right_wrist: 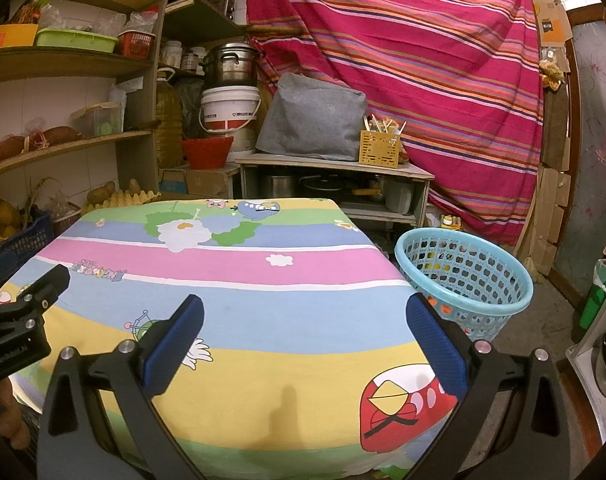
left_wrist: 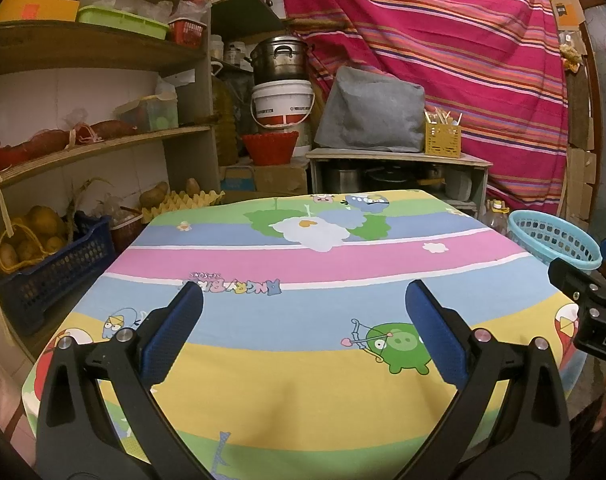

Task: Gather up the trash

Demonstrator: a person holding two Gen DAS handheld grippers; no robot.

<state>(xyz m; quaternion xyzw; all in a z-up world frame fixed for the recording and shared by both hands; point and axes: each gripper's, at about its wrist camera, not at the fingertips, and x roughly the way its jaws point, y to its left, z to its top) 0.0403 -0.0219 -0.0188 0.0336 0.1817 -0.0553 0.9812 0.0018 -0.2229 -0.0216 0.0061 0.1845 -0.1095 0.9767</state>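
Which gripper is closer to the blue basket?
The right gripper. The blue basket sits on the floor just past its right fingertip, off the table's right edge. The left gripper hovers over the table's middle, with the basket far off to its right.

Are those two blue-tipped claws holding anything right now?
No. The left gripper and the right gripper both stand wide open with nothing between their fingers, above the cartoon tablecloth. The blue basket stands apart.
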